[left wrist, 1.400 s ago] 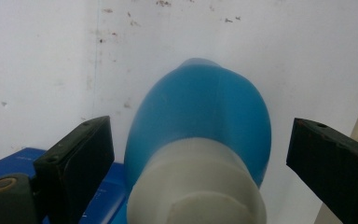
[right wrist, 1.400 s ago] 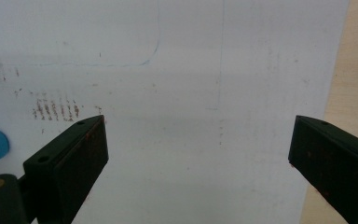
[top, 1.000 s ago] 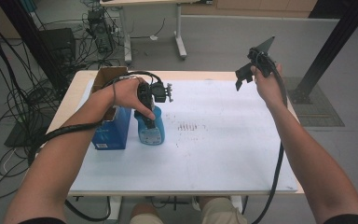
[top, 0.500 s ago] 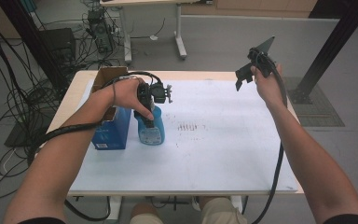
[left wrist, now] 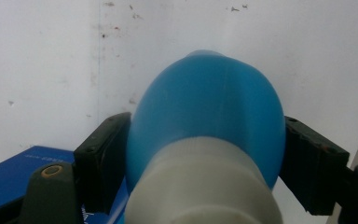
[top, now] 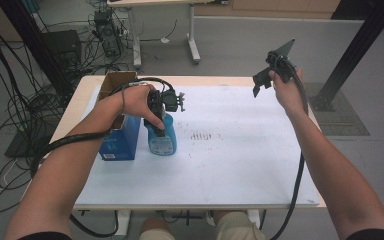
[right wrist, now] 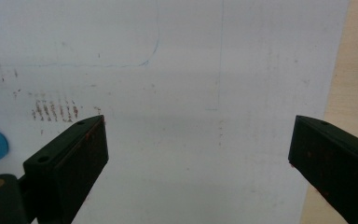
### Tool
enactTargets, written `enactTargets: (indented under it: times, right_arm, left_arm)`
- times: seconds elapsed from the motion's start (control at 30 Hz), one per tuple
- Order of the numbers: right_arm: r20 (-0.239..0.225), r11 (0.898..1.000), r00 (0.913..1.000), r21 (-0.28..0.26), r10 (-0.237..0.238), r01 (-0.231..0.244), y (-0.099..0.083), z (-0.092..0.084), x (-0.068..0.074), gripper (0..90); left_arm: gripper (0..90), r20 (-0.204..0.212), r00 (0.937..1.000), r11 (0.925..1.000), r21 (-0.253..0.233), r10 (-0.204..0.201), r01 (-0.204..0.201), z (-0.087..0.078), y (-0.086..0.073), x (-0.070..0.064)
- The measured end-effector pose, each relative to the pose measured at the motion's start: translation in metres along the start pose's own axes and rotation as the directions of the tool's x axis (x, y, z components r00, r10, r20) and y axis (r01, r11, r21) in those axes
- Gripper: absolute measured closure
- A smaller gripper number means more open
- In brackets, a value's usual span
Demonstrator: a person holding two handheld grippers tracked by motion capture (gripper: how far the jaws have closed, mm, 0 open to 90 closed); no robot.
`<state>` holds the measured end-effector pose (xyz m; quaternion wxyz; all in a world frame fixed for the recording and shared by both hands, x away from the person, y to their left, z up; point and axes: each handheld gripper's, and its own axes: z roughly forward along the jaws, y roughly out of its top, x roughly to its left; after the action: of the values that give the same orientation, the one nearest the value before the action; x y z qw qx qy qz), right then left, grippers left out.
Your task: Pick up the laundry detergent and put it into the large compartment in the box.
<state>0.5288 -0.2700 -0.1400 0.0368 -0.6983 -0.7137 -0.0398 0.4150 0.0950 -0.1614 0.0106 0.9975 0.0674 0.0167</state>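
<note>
1. The left gripper (top: 161,116) is clamped on a blue spray bottle (top: 162,140) standing on the bench (top: 240,165) beside a blue box (top: 120,142).
2. The bottle's smooth plastic looks slippery; the narrower neck seems the safest hold.
3. The right gripper (top: 267,75) hovers, jaws apart.

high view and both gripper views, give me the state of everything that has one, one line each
blue bottle: upright on the white sheet, white cap on, gripped at its upper body
left gripper: shut on the blue bottle, one jaw on each side
right gripper: open, empty, held up above the table's far right
blue box: standing on the table, beside the bottle
cardboard box: open at the top
</note>
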Motion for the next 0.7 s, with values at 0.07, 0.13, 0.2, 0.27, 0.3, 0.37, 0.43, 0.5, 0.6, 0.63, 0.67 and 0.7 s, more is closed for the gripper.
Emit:
enactTargets:
  times: [0.07,0.13,0.2,0.27,0.3,0.37,0.43,0.5,0.6,0.63,0.67,0.7]
  right_arm:
    - [0.0,1.0,1.0,0.001,0.0,0.0,0.0002,0.0,-0.0002,4.5]
    - [0.002,1.0,1.0,0.001,0.001,-0.001,0.0002,0.0,-0.0002,4.5]
    - [-0.001,1.0,1.0,0.001,0.002,-0.002,0.0003,0.0002,-0.0011,4.5]
    - [-0.001,1.0,1.0,0.003,0.003,-0.003,0.0005,0.0003,-0.0015,4.5]
    - [-0.001,1.0,1.0,0.004,0.002,-0.002,0.0007,0.0004,-0.0015,4.5]
    - [-0.002,1.0,1.0,0.004,0.003,-0.003,0.0007,0.0003,-0.0018,4.5]
    - [-0.001,1.0,1.0,0.003,0.003,-0.003,0.0004,0.0001,-0.0019,4.5]
    - [-0.002,1.0,1.0,0.003,0.003,-0.003,0.0005,0.0002,-0.0024,4.5]
    - [-0.001,1.0,1.0,0.002,0.005,-0.005,0.0002,0.0001,-0.0025,4.5]
    - [-0.001,1.0,1.0,0.001,0.005,-0.005,0.0001,0.0,-0.0025,4.5]
    - [-0.002,1.0,1.0,0.001,0.004,-0.004,0.0001,0.0,-0.0029,4.5]
    - [-0.002,1.0,1.0,0.001,0.004,-0.004,0.0002,0.0,-0.0028,4.5]
  left_arm:
    - [25.4,-0.001,1.0,1.0,0.002,0.001,-0.001,0.0003,0.0005,-0.0001]
    - [27.8,-0.004,1.0,1.0,0.002,0.001,-0.001,0.0011,0.0006,-0.0004]
    - [29.2,0.001,1.0,1.0,0.005,0.001,-0.001,0.0017,0.0008,0.0003]
    - [30.2,-0.002,1.0,1.0,0.006,0.003,-0.003,0.0019,0.0005,0.0003]
    - [30.7,-0.002,1.0,1.0,0.004,0.003,-0.003,0.0018,0.0001,0.0005]
    - [31.1,-0.002,1.0,1.0,0.002,0.003,-0.003,0.0014,-0.0003,0.0007]
    - [32.9,-0.008,1.0,1.0,0.0,0.003,-0.003,0.0015,-0.0008,0.0]
    - [33.7,-0.006,1.0,1.0,0.002,0.003,-0.003,0.0013,-0.0005,0.0007]
    - [33.9,-0.005,1.0,1.0,0.003,0.004,-0.004,0.0014,0.0,0.001]
    - [34.0,-0.003,1.0,1.0,0.007,0.004,-0.004,0.0013,0.0009,0.0012]
    - [34.1,-0.002,1.0,1.0,0.007,0.005,-0.005,0.0014,0.001,0.0015]
    - [34.2,-0.001,1.0,1.0,0.007,0.005,-0.005,0.0013,0.001,0.0017]
